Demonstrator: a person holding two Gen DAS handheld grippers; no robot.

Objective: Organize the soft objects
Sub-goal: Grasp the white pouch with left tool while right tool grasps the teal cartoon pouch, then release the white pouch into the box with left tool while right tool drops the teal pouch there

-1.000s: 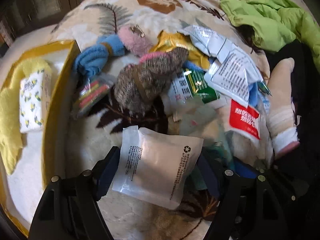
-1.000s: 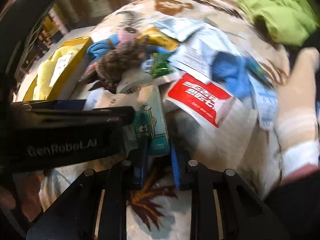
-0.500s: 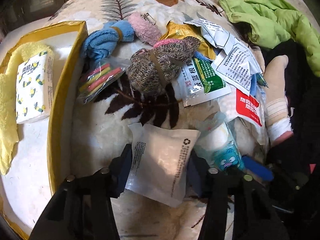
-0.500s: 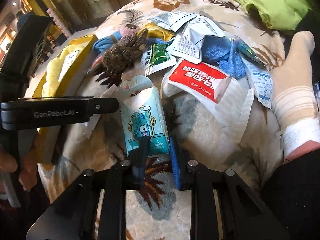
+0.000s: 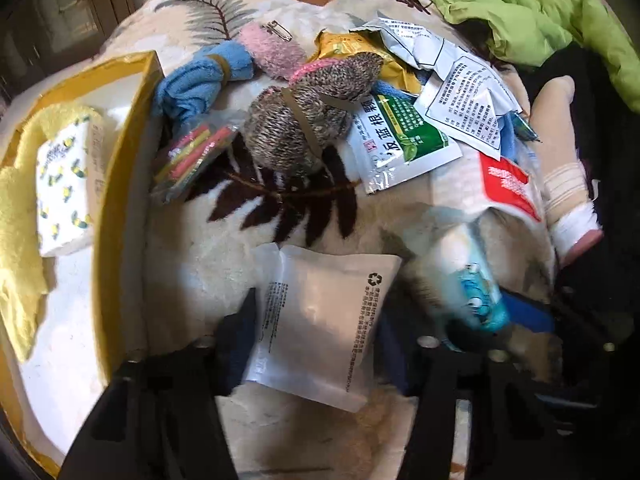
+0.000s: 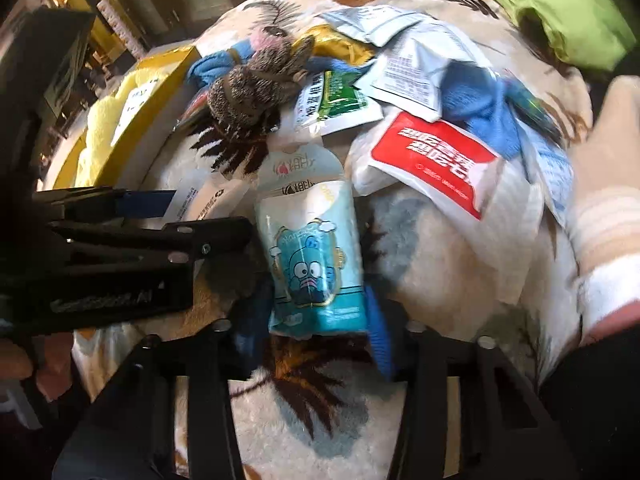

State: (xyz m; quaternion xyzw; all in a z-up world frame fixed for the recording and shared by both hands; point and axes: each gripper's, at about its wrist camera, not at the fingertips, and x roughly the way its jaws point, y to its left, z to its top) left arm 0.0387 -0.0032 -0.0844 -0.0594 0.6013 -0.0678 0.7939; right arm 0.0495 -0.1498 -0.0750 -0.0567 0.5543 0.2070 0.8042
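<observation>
My left gripper [image 5: 312, 332] is shut on a white soft packet [image 5: 320, 320] with a recycling mark, held above the leaf-patterned blanket [image 5: 208, 248]. My right gripper [image 6: 320, 308] is shut on a light blue cartoon tissue pack [image 6: 312, 256]; that pack also shows in the left wrist view [image 5: 476, 292], lower right. A yellow-rimmed tray [image 5: 120, 184] at the left holds a yellow cloth [image 5: 16, 240] and a lemon-print tissue pack [image 5: 64, 184]. A speckled brown sock bundle [image 5: 304, 120] and a blue sock [image 5: 196, 88] lie in the pile behind.
The pile also holds a pink sock [image 5: 272, 50], a bag of coloured sticks [image 5: 192, 156], a green-white sachet [image 5: 404, 140], white printed sachets [image 5: 468, 108] and a red wet-wipe pack [image 6: 436, 156]. A green garment [image 5: 532, 12] lies far right. A beige sock [image 5: 560, 152] lies right.
Both grippers have pulled back from the pile with their packs. The left gripper moved left toward the tray; the right gripper's jaws now stand wider around the blue pack.
</observation>
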